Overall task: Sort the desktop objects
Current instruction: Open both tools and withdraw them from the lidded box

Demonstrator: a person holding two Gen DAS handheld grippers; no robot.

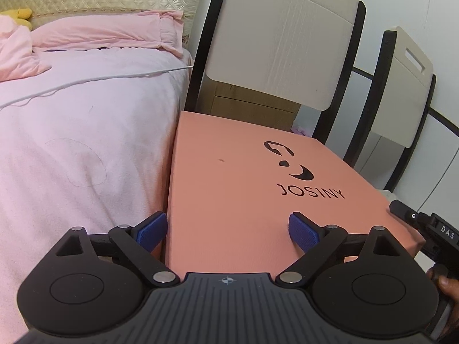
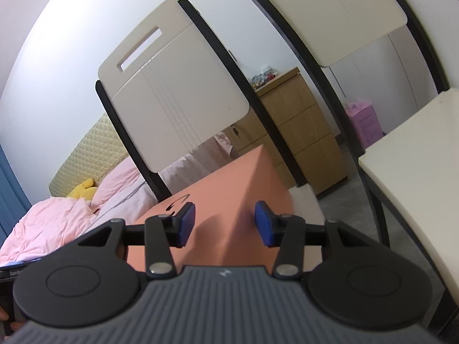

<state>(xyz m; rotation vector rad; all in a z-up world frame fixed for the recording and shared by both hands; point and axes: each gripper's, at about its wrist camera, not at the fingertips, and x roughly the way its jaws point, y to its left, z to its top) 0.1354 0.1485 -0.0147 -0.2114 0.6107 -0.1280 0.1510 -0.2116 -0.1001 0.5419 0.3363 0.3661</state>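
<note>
**Ana:** Blue-padded fingers (image 1: 155,230) of the left gripper (image 1: 228,230) come first, low in the left wrist view. How do the jaws stand?

**Ben:** Spread wide, gripping nothing. The salmon-pink box (image 1: 243,189) marked JOSINY lies between and beyond them. The pad at eight o'clock hangs at the box's left edge, over the seam with the bed; the pad at four o'clock sits over the lid. Whether either one touches the cardboard, I cannot tell.

**Ana:** And the right gripper (image 2: 225,223)?

**Ben:** Also parted, though less widely, and holding nothing. A corner of the same box (image 2: 218,189) points toward the camera in the gap between its pads, the lid to the left and a side face to the right. In the left wrist view that gripper's black body (image 1: 427,229) shows at three o'clock, just past the box's right edge.

**Ana:** Where does the box rest?

**Ben:** On a chair seat, it seems; the cream chair back (image 1: 281,37) with black rails rises behind it at twelve o'clock. A second chair (image 1: 407,86) stands at two o'clock.

**Ana:** Further out?

**Ben:** The bed (image 1: 86,143) with a pink sheet runs along the box's left side, with a pink pillow (image 1: 109,33) at eleven o'clock and a white cable (image 1: 94,79) across the sheet. In the right wrist view, a wooden drawer chest (image 2: 301,132) stands at one o'clock.
</note>
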